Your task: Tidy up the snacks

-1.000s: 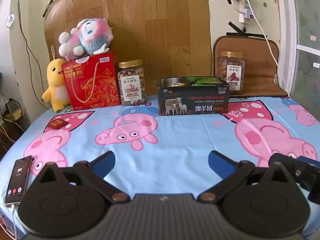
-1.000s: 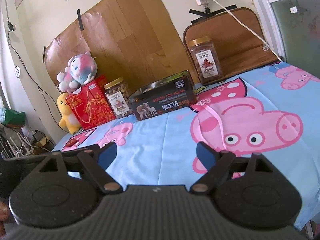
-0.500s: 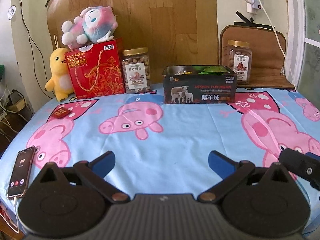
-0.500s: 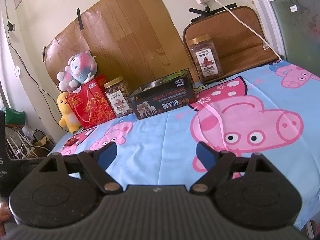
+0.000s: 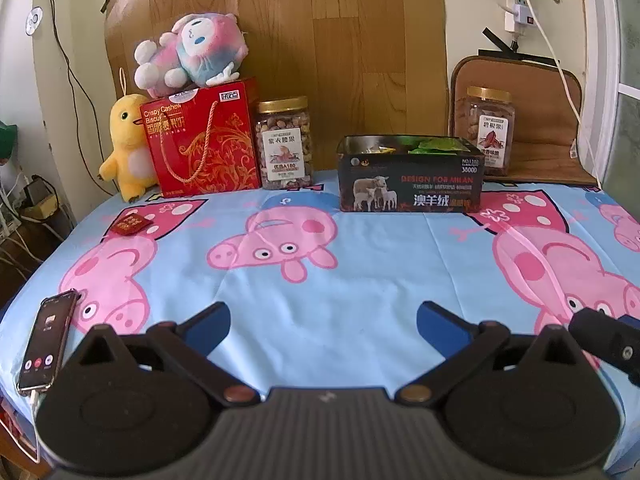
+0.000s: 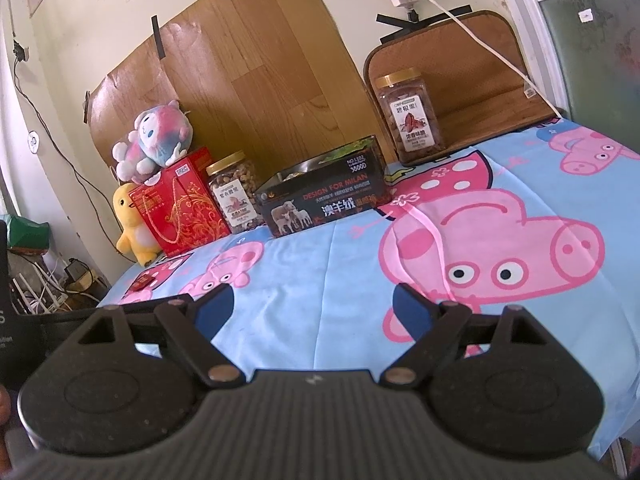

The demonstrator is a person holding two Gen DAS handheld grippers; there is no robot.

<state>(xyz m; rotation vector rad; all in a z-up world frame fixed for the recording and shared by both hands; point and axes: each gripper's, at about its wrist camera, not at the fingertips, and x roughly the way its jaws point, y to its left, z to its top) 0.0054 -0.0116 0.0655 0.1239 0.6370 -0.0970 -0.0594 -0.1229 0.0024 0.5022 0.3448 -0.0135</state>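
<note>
While both grippers hover spread and empty at the near edge, the snacks wait in a row along the far side of the table [image 5: 360, 280].

Left gripper [image 5: 322, 320] has its fingers wide apart, holding nothing; right gripper [image 6: 312, 304] likewise. Straight ahead of the left fingers, well apart, sits the open black tin [image 5: 410, 178], long axis running left to right, with wrapped snacks inside. Left of it stand a nut jar [image 5: 284, 144] and the red biscuit box [image 5: 202, 140]; a second jar [image 5: 490, 130] stands behind the tin's right end. A small red packet [image 5: 131, 225] lies loose on the cloth, far left, so the left gripper looks nearer to it.
</note>
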